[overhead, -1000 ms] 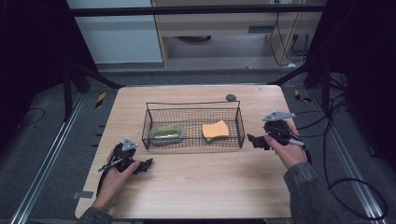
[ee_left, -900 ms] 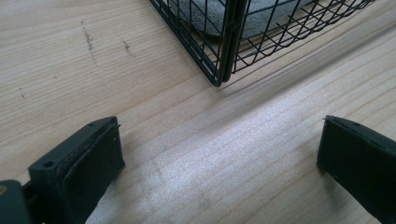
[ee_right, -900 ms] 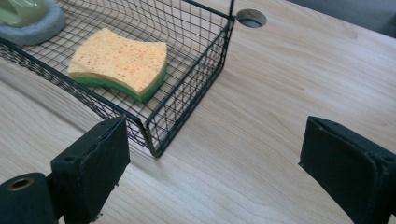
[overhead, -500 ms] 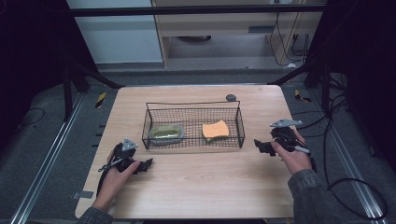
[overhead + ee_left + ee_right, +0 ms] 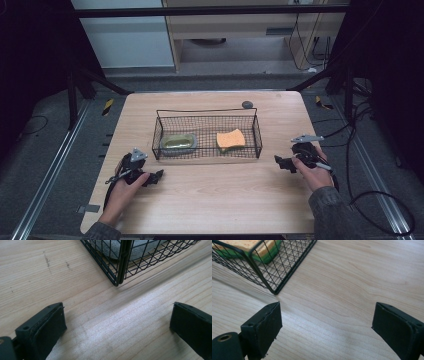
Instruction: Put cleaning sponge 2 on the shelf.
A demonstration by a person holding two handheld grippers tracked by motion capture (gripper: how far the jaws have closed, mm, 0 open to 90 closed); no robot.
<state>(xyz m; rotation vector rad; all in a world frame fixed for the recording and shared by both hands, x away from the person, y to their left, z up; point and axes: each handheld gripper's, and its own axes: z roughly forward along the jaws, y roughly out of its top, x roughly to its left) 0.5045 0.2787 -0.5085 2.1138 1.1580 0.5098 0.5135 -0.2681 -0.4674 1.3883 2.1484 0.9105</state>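
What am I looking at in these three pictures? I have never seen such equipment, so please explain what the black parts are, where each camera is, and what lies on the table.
No robot here: a person sits at a wooden table and holds one hand-held gripper in each hand, the left hand-held gripper and the right hand-held gripper. The high view looks down from above. The other two pictures come from small cameras riding on each tool; the two black blocks at the bottom are its jaws. Both pairs stand wide apart with bare wood between them, so nothing is held. On the table stands a black wire basket. Inside lie a greenish-grey sponge and an orange sponge with a green underside. A small dark round object lies behind the basket.
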